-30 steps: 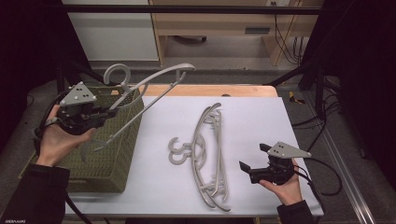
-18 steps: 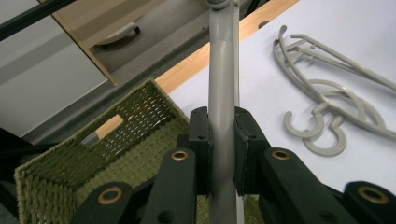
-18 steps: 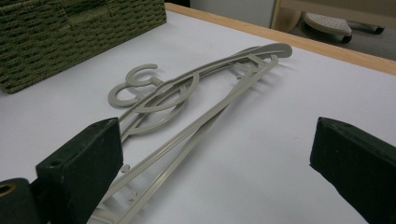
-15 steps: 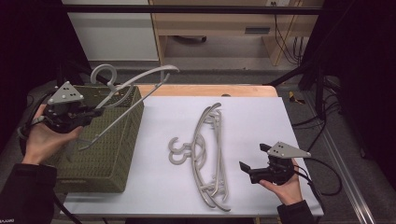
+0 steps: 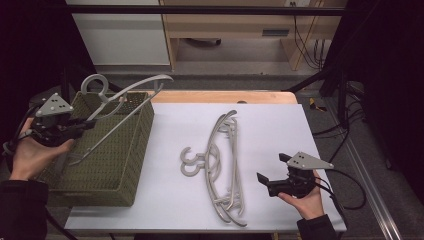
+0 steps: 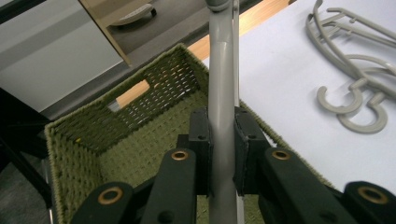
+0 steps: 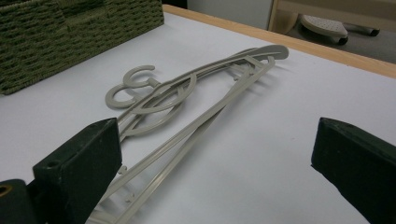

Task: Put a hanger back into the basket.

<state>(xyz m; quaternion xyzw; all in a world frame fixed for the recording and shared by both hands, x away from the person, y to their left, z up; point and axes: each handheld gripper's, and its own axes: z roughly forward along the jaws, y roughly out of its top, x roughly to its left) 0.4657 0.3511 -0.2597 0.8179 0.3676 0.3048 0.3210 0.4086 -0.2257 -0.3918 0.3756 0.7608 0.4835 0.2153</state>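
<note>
Woven green basket (image 5: 125,165) beside stacked grey hangers (image 5: 225,170)

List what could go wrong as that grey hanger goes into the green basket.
1. The left gripper is clamped on one arm of the grey plastic hanger, which is tilted with its hook and other arm above the rim of the green woven basket; an end could catch on the weave or rim.
2. The grip is on a narrow smooth bar, so the hanger may swivel between the pads.
3. The stacked grey hangers on the white table overlap, so the open right gripper might lift several.
</note>
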